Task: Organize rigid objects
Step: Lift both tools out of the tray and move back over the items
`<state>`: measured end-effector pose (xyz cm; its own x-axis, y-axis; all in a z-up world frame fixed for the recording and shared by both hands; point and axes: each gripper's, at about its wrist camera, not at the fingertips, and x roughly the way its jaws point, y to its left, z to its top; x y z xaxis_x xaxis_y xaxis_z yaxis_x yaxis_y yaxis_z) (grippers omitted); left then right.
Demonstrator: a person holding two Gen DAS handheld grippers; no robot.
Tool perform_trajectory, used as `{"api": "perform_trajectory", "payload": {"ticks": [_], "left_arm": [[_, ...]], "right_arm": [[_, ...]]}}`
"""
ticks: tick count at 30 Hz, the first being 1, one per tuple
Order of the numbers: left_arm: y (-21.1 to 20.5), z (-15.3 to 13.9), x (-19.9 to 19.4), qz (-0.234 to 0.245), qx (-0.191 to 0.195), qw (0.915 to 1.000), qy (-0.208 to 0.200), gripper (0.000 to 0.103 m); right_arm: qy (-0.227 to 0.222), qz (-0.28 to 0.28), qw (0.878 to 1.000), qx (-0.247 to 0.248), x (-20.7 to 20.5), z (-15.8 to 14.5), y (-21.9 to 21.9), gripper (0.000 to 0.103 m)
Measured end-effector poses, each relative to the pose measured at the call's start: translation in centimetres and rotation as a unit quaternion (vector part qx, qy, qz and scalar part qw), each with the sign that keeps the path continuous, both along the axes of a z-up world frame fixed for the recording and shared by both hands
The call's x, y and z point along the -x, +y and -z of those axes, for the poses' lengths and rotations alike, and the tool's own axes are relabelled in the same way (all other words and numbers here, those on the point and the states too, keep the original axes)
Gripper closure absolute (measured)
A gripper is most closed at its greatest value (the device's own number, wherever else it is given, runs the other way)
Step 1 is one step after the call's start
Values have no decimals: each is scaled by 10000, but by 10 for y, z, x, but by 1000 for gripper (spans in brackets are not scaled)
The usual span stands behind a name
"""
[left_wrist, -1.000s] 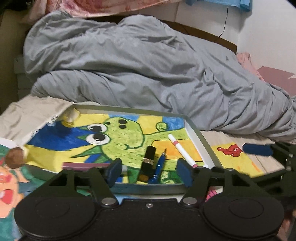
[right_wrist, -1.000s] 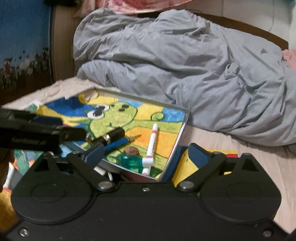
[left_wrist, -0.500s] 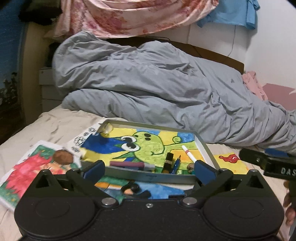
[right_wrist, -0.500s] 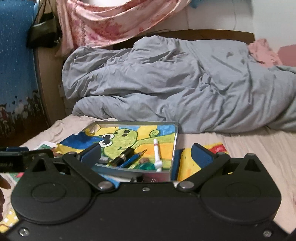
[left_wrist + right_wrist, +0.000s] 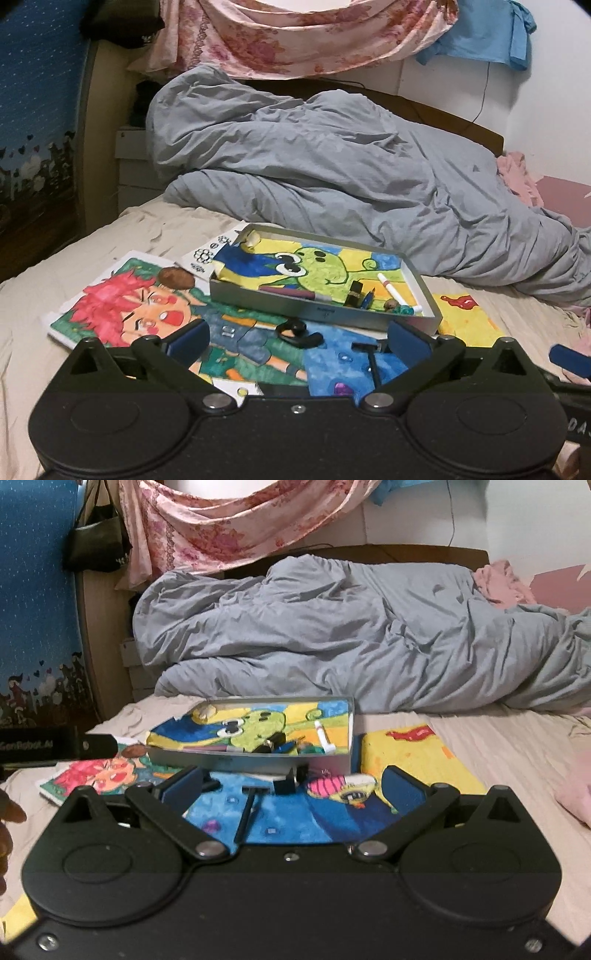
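A grey metal tray [image 5: 321,314] lined with a green cartoon drawing lies on the bed. It holds a purple marker [image 5: 291,294], a black lipstick [image 5: 355,293], a blue pen [image 5: 366,301] and a white marker [image 5: 393,291]. My left gripper [image 5: 298,338] is open and empty, short of the tray's near wall. Loose on the drawings lie a brown round thing [image 5: 176,277], a black clip [image 5: 295,331] and a black T-shaped tool [image 5: 371,360]. My right gripper [image 5: 291,788] is open and empty, above the T-shaped tool [image 5: 247,812] and before the tray [image 5: 258,762].
Coloured drawings [image 5: 122,314] cover the sheet under and around the tray. A rumpled grey duvet [image 5: 332,177] fills the bed behind it. The left gripper's body [image 5: 55,746] and a person's hand [image 5: 7,823] show at the right view's left edge.
Both grippers have drawn back from the tray, which now looks smaller and farther off. The left jaws have spread wider. The loose things on the drawings have come into view.
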<state>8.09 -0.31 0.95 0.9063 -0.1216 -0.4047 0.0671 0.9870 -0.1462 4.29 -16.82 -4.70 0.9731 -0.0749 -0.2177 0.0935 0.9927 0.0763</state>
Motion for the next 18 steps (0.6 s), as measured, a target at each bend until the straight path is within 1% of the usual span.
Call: {"api": "perform_trajectory", "payload": {"ticks": [4,8,10,18], "left_arm": [[0,1,12,-46,-92,9999,-101,1],[-2,1,21,-159,-125,9996,-213,1],[-5,0,24,-140,-197,9993,-289,1],[-12,8,29,7,-355,9992,-205,1]], "right_arm": [[50,90,9999,3,13,5,4,0],[157,128,9998,75,18,9,9,0],[184,151,9996,123,20,10,12,0],[335,132,9993,84,15,15,12,1]]}}
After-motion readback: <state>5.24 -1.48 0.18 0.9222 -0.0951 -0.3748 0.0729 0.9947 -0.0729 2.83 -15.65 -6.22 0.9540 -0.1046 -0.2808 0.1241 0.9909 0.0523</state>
